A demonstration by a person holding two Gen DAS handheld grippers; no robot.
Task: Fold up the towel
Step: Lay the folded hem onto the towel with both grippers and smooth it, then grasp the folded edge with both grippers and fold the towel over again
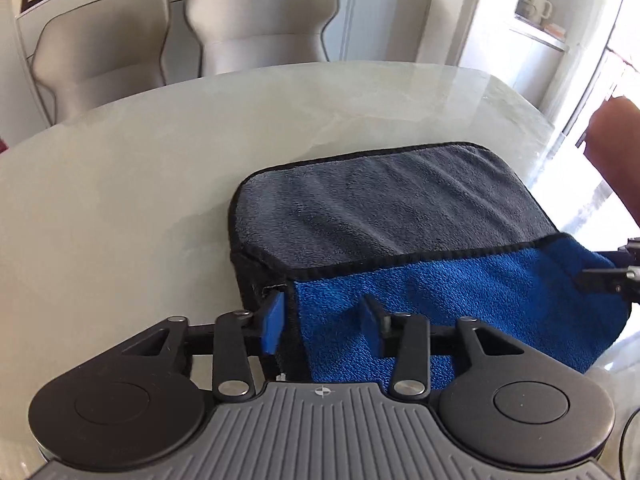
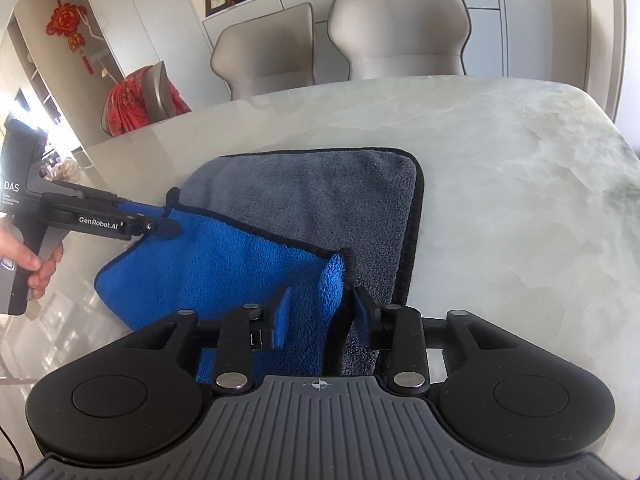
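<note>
- The towel [image 1: 384,208], grey on one face and blue on the other with a black hem, lies on a pale marble-look table [image 1: 120,184].
- Its near part is folded back over the grey, so the blue face shows toward both cameras and the grey stretches away behind it.
- The left gripper [image 1: 326,320] stands at the folded flap's left corner; its jaws are narrowly parted, and the blue cloth and hem lie in the gap. The left pad sits beside the hem; I cannot tell whether the pads press the cloth.
- From the right wrist view, the left gripper's tip reaches the flap's far left corner, and a hand [image 2: 38,264] holds its handle.
- The right gripper [image 2: 320,318] stands at the flap's right corner, jaws narrowly parted; a raised ridge of blue cloth sits between them, with space showing beside the right pad.
- Two beige chairs [image 2: 340,36] stand at the table's far side.
</note>
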